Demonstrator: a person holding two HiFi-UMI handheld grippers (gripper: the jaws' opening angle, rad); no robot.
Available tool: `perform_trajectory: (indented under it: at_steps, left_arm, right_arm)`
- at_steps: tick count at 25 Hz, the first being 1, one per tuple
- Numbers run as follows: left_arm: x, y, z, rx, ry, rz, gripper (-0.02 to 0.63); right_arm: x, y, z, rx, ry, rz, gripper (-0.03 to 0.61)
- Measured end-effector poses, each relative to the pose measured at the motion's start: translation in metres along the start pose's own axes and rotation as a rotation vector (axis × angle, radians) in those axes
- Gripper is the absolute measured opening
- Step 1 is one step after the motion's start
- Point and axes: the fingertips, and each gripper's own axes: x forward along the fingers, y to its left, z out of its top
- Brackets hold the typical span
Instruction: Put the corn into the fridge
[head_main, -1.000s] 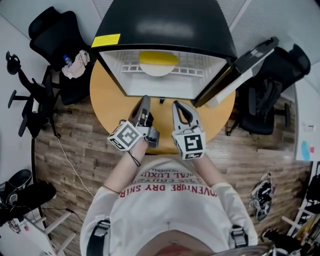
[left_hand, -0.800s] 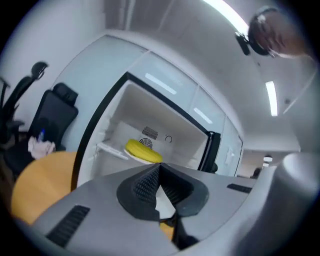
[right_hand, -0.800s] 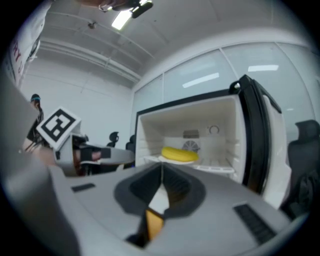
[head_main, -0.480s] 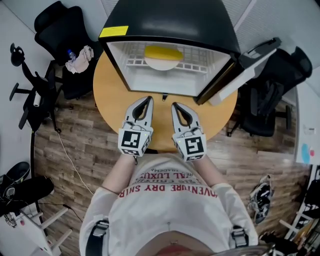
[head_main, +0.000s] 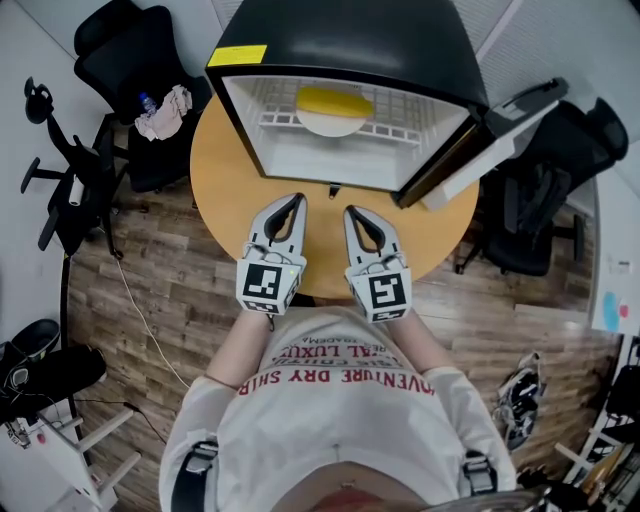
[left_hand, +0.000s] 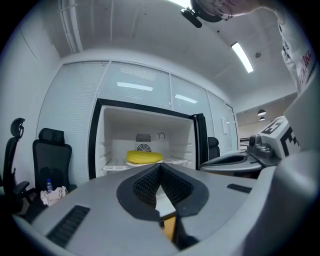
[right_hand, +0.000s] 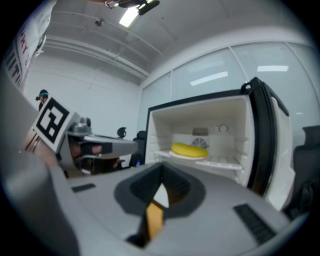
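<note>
The yellow corn (head_main: 335, 99) lies on a white plate (head_main: 330, 124) on the wire shelf inside the open black mini fridge (head_main: 345, 40). The fridge stands on a round wooden table (head_main: 218, 190). Both grippers are held side by side over the table's near edge, in front of the fridge opening and pointing at it. My left gripper (head_main: 298, 198) is shut and empty. My right gripper (head_main: 351, 211) is also shut with nothing in it. The corn (left_hand: 144, 157) shows beyond the left gripper (left_hand: 160, 165). The right gripper (right_hand: 161, 167) also faces the corn (right_hand: 190, 149).
The fridge door (head_main: 495, 125) stands open to the right. A black office chair (head_main: 135, 70) at the left carries a cloth and a bottle (head_main: 165, 108). Another black chair (head_main: 545, 200) stands at the right. Wood floor surrounds the table.
My left gripper has rolled from a tilted pose to upright and shifted slightly forward beside the right one. The right gripper has barely moved. The corn stays on its shelf.
</note>
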Motion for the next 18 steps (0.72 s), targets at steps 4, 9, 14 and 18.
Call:
perform_trajectory:
  at_steps: [4, 9, 14, 18]
  left_arm:
    - [0.001, -0.001, 0.003, 0.035, -0.007, -0.006, 0.028]
    - [0.003, -0.003, 0.005, 0.023, -0.015, -0.033, 0.028]
    - [0.007, -0.013, 0.000, -0.009, -0.004, -0.096, 0.028]
    - [0.008, -0.019, -0.001, -0.019, 0.000, -0.115, 0.028]
  right_arm:
    - [0.001, 0.006, 0.002, -0.018, -0.008, 0.021, 0.029]
    - [0.001, 0.002, 0.002, -0.011, -0.005, 0.008, 0.029]
    - [0.003, 0.001, -0.001, -0.016, 0.018, 0.013, 0.029]
    - [0.002, 0.003, 0.000, -0.035, 0.021, 0.013, 0.029]
